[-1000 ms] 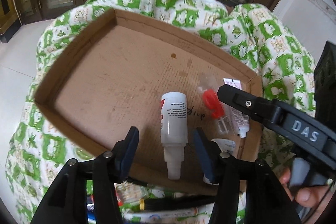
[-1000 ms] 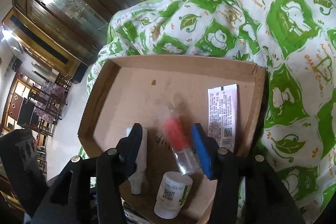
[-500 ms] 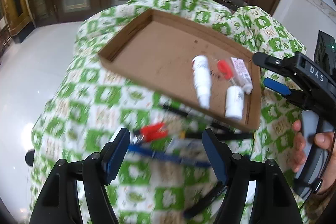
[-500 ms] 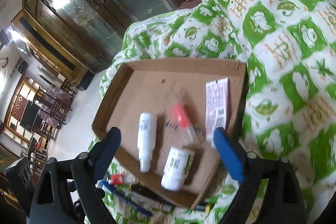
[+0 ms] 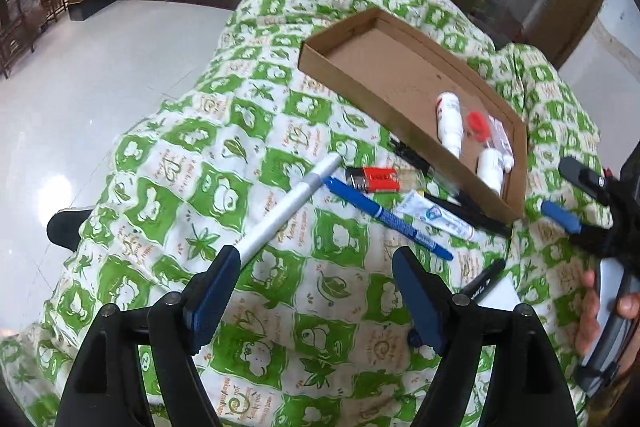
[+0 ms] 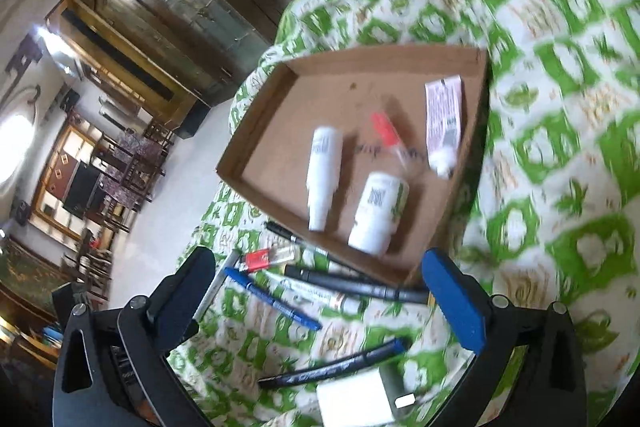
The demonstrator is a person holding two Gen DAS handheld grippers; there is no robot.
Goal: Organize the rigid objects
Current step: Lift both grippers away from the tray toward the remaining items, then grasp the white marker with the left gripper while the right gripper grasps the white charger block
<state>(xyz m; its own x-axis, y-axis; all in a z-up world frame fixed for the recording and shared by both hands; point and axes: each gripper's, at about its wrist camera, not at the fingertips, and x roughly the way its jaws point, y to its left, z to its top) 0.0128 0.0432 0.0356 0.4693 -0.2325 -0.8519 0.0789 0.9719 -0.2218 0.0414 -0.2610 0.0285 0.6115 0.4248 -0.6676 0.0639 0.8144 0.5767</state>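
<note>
Left gripper (image 5: 316, 291), bottom centre of its own view: jaws wide and opening, nothing between the pads, only the green-and-white patterned cloth (image 5: 168, 163) below. Right gripper (image 6: 320, 291), bottom of its view: jaws spread very wide and opening, also empty; it shows again at the right edge of the left view, in a person's hand (image 5: 592, 311).

Nearest loose items: white block (image 6: 356, 401) at bottom centre of the right view, black marker (image 6: 332, 365) just beside it. Silver pen (image 5: 286, 205) runs diagonally from beside the left gripper's left finger (image 5: 212, 291); contact cannot be told.

Mid-frame, a cluster on the cloth, outside the tray: blue pen (image 5: 384, 217), red-and-black lighter (image 5: 372, 179), small white tube (image 5: 436, 215), long black pen (image 6: 356, 285) along the tray's near wall, with at least one more dark pen beside it.

Farther, upper right of the left view: cardboard tray (image 5: 360, 83). Inside, grouped at its right end: white spray bottle (image 6: 324, 175), stubby white bottle (image 6: 378, 213), clear vial with red cap (image 6: 386, 131), pink-printed tube (image 6: 442, 119). Rest of tray floor bare.

Judgement: four items placed, roughly seven or eight remaining on the cloth. Task under half done; a fresh pick from the loose group appears next, silver pen being closest to the left gripper.
</note>
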